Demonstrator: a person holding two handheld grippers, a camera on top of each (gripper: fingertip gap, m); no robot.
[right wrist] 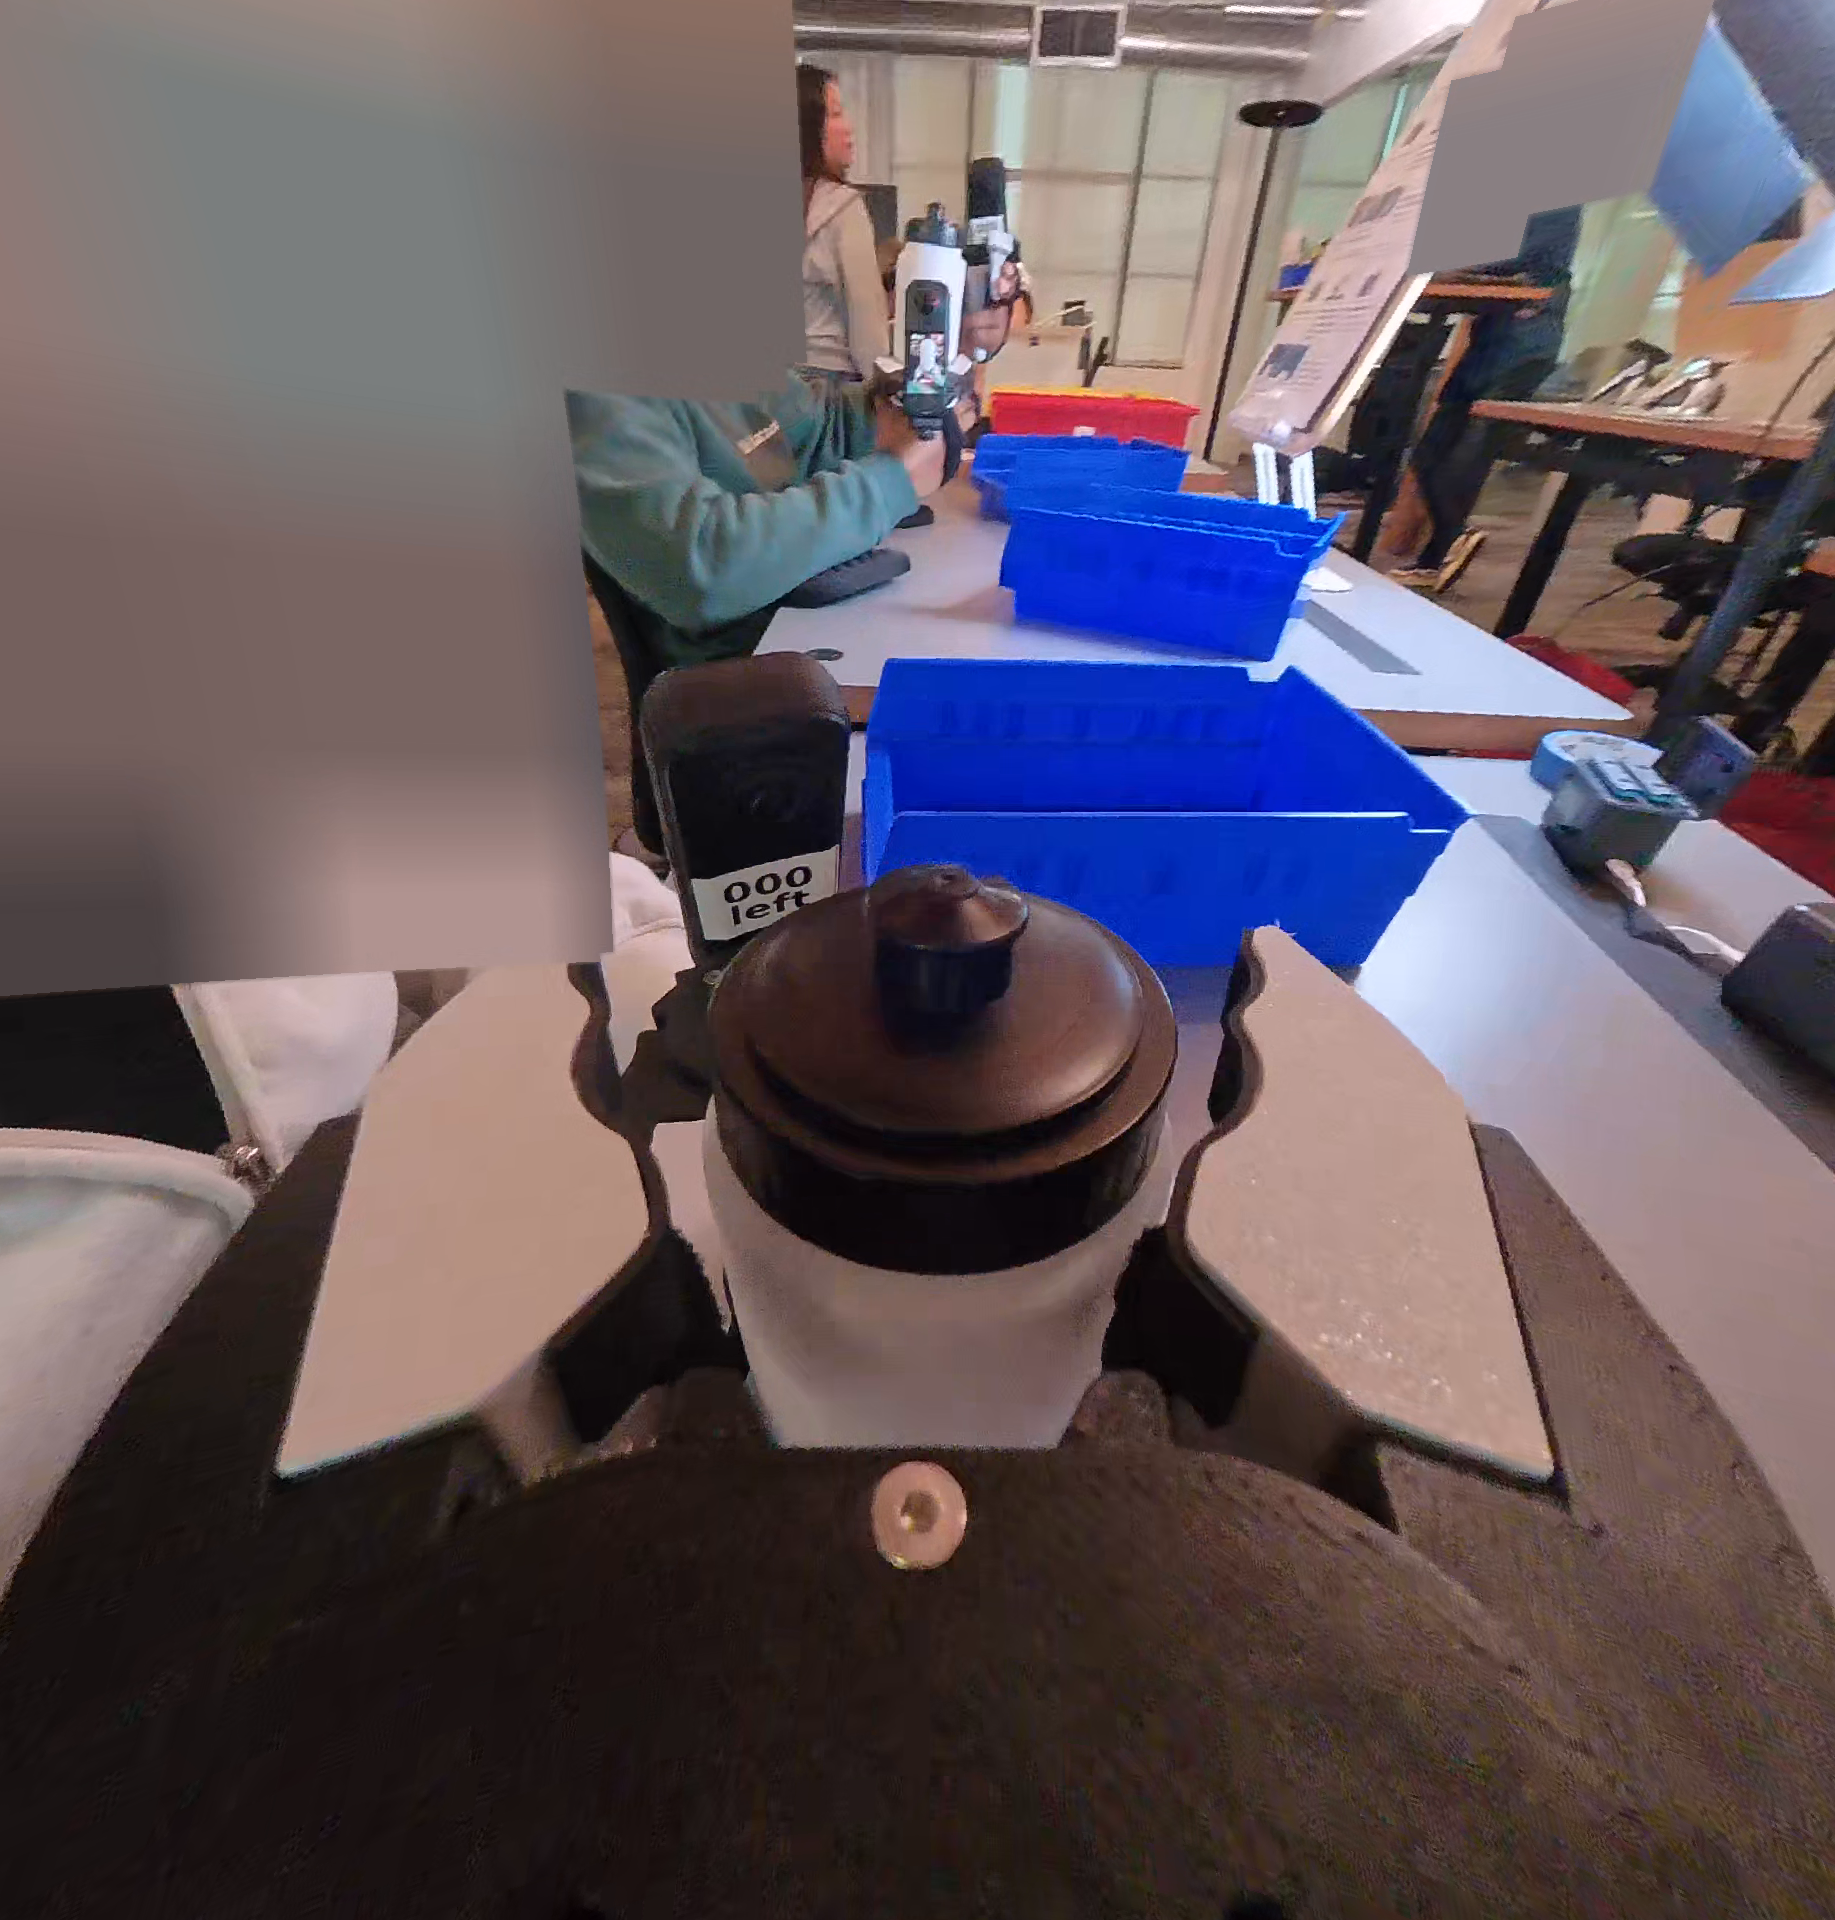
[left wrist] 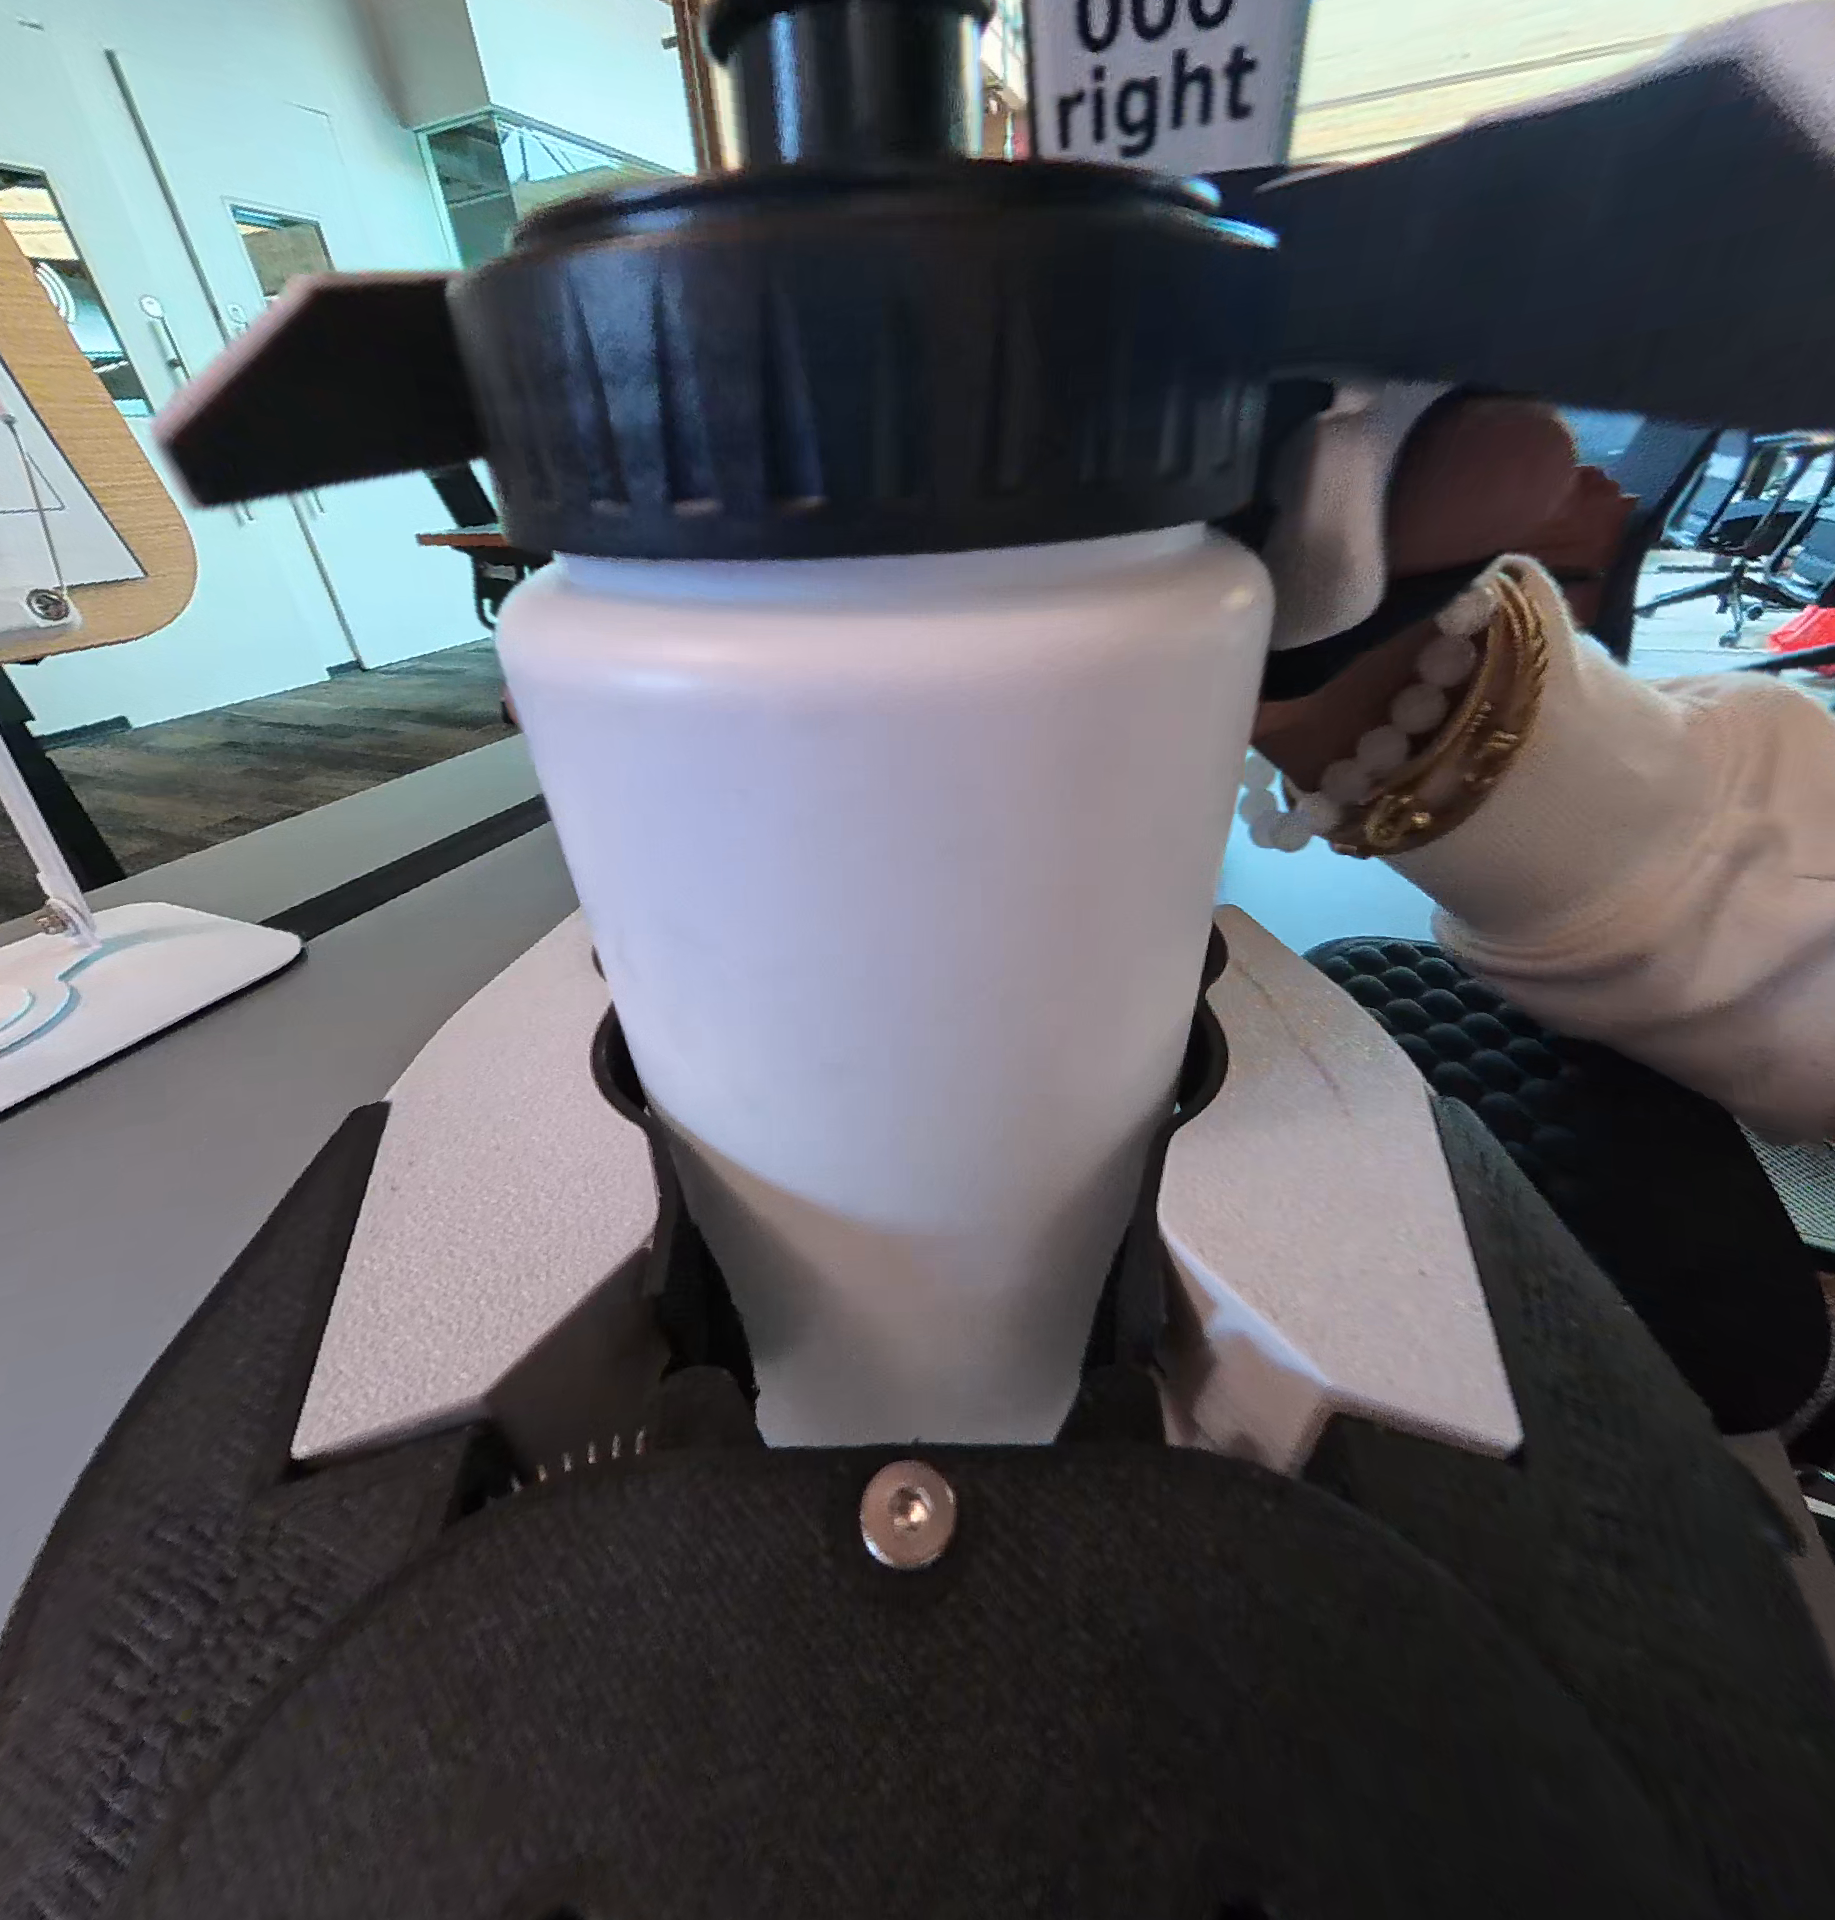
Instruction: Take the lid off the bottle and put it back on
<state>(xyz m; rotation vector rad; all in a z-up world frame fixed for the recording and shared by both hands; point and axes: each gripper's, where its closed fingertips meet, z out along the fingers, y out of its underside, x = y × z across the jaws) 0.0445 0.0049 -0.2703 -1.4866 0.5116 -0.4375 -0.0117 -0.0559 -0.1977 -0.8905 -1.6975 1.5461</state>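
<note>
A white bottle (left wrist: 892, 883) with a black ribbed lid (left wrist: 861, 395) fills the left wrist view. My left gripper (left wrist: 908, 987) is shut on the bottle's body and holds it upright. The right gripper's dark fingers (left wrist: 310, 384) press on both sides of the lid. In the right wrist view, my right gripper (right wrist: 928, 1039) is shut around the lid (right wrist: 934, 1101), which sits on the bottle's neck (right wrist: 913, 1340). The lid's spout (right wrist: 944, 956) points up. The left gripper's camera block (right wrist: 747, 790) shows behind the bottle.
A blue bin (right wrist: 1152, 831) stands on the grey table (right wrist: 1578, 1039) just beyond the bottle, with more blue bins (right wrist: 1152, 571) farther back. A sign stand (left wrist: 113, 997) is at the left. A grey adapter (right wrist: 1619, 800) lies at the right. A person in a teal top (right wrist: 726, 509) sits nearby. Some 9 centimetres of space lies between my two pairs of fingers.
</note>
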